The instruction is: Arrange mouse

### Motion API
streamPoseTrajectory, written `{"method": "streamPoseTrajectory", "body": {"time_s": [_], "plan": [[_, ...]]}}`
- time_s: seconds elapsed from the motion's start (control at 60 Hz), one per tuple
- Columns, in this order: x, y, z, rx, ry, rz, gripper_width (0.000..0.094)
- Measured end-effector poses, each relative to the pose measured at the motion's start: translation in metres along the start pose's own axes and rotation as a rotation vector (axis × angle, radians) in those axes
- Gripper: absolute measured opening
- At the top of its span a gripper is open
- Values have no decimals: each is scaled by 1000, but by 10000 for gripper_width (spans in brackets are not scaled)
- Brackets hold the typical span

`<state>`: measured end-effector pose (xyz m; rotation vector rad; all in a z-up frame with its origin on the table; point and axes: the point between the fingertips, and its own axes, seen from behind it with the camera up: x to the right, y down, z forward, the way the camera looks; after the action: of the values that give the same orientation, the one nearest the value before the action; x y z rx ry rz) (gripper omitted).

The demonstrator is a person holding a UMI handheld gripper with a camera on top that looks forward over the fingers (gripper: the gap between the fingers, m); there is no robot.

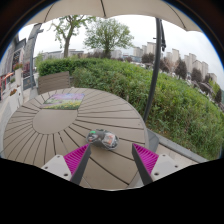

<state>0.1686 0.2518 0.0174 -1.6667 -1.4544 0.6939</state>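
The gripper is held just above a round wooden table outdoors, and its two fingers are spread wide apart. The pink pads on the fingers hold nothing. The mouse sits on the table just ahead of the fingertips, and it lines up with the gap between them, maybe a tiny bit closer to the left finger. It looks small and grey, and it is hard to see its exact shape. It seems a bit longer from side to side than from front to back, so its long side lies across the gap, not along it, but I cannot be sure. If that is right, the fingers may need to turn a little, or the mouse may get squeezed on its two ends. To reach it, the gripper has to go forward a short way and dip down, so that one finger lands on each side of the mouse. Nothing sits between the gripper and the mouse. Farther away on the table, off to the left, there is a little patch of something green. Past the table there is a thin dark pole, a hedge, trees and tall buildings.
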Motion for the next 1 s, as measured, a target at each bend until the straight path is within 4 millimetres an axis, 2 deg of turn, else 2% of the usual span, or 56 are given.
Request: {"method": "streamPoseTrajectory", "body": {"time_s": [0.167, 0.467, 0.65, 0.867, 0.9, 0.917, 0.95, 0.967, 1.0], "plan": [[6, 1, 39, -23, -19, 9, 857], [11, -24, 85, -16, -34, 19, 850], [16, -30, 103, -32, -20, 37, 842], [18, -28, 114, -51, -21, 60, 824], [16, -28, 115, -53, -24, 62, 785], [14, -28, 115, -55, -29, 63, 737], [10, -28, 114, -59, -39, 62, 571], [9, -28, 114, -65, -38, 55, 430], [13, -29, 114, -70, -12, 46, 425]]}}
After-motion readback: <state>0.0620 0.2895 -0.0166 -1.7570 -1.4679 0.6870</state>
